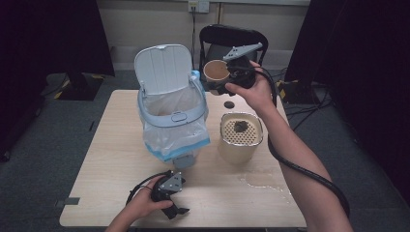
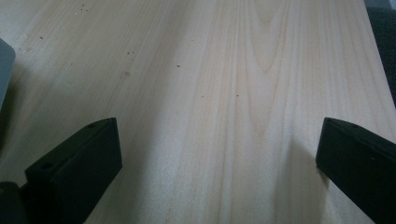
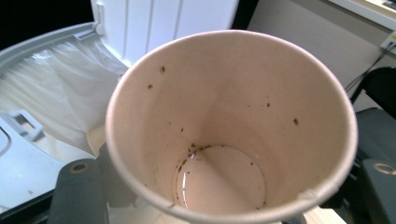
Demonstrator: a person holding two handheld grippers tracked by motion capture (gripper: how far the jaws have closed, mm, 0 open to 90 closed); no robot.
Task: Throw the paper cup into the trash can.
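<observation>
In the high view, the right hand-held gripper (image 1: 223, 77) is raised above the far side of the worktop (image 1: 111, 154), clamped on a paper cup (image 1: 216, 71) that it holds tilted beside the open rim of a small waste bin (image 1: 172, 117). The bin stands near the middle of the worktop, lined with a clear bag, its white lid (image 1: 163, 68) swung up at the back. To the right of the bin, below the cup, sits a cream container (image 1: 240, 137) topped by a perforated strainer with a dark clump lying on it. A wet patch (image 1: 261, 180) spreads on the worktop in front of that container, and a small dark round thing (image 1: 229, 104) lies behind it. The left hand-held gripper (image 1: 175, 210) rests low at the near edge of the worktop, well apart from the bin.

In the left gripper view, its two black jaws stand wide apart with nothing but bare wood grain between them.

In the right gripper view, the cup (image 3: 231, 126) is seen from its mouth, gripped low between the jaws, which are closed tight on it. Dark flecks cling to its inner wall, and a little liquid pools at the bottom. Behind it are the bin's bag (image 3: 60, 102) and raised lid (image 3: 163, 23).
</observation>
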